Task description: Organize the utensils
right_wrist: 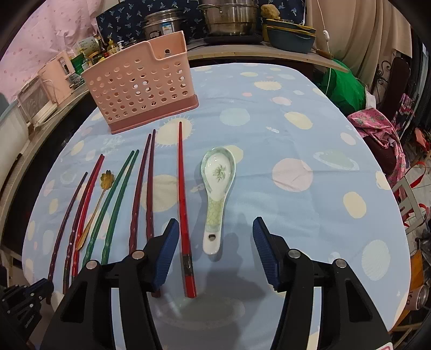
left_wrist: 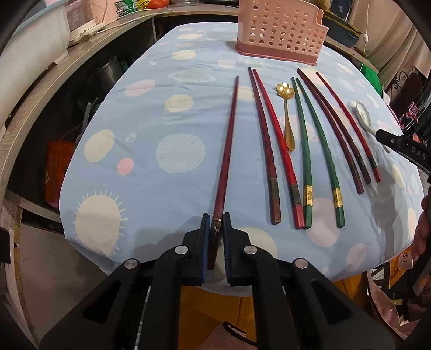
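Note:
My left gripper [left_wrist: 216,223] is shut on the thick end of a dark red chopstick [left_wrist: 227,150] that lies pointing away over the blue cloth. Several more chopsticks lie in a row to its right: a red pair [left_wrist: 272,145], a green pair [left_wrist: 312,140] and dark red ones [left_wrist: 339,129]. A gold flower spoon [left_wrist: 287,107] lies between them. A pink perforated utensil holder [left_wrist: 280,29] stands at the far side and also shows in the right wrist view [right_wrist: 140,86]. My right gripper [right_wrist: 215,237] is open above a red chopstick [right_wrist: 184,210] and a ceramic spoon [right_wrist: 218,185].
The table [right_wrist: 309,129] wears a blue planet-print cloth. Steel pots [right_wrist: 229,16] and a blue dish [right_wrist: 291,37] stand on a counter behind it. Shelves with clutter [left_wrist: 62,167] lie left of the table, a green bag [right_wrist: 344,88] and pink cloth [right_wrist: 377,126] to the right.

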Tool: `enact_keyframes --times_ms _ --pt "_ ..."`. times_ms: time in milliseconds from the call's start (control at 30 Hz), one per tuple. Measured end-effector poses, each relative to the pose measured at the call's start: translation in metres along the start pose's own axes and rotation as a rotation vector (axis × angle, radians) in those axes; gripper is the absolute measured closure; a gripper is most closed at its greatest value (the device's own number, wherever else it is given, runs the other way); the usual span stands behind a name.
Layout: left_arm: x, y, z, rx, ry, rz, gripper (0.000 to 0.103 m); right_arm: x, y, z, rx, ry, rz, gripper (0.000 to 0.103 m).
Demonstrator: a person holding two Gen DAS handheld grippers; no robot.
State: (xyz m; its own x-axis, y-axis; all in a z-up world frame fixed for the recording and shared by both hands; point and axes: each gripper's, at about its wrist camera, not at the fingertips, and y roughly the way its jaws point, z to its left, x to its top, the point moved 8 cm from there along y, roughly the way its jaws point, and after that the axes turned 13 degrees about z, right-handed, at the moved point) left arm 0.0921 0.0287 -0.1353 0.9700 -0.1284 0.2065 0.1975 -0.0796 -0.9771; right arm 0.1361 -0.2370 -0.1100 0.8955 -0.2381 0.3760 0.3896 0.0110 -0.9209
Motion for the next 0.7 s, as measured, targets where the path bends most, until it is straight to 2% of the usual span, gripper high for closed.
enact_keyframes --times_ms 300,533,700 --pt "0.010 -0.006 0.003 -0.002 -0.010 -0.019 0.096 0.006 0.022 -0.004 0.062 0.032 0.052 0.089" --pt "0.021 -0.015 0.004 -0.004 -0.015 -0.046 0.096 0.006 0.014 -0.005 0.063 0.025 0.034 0.090" --pt "0.040 -0.036 0.005 -0.004 -0.017 -0.102 0.096 0.015 -0.004 -0.006 0.066 0.026 0.006 0.090"
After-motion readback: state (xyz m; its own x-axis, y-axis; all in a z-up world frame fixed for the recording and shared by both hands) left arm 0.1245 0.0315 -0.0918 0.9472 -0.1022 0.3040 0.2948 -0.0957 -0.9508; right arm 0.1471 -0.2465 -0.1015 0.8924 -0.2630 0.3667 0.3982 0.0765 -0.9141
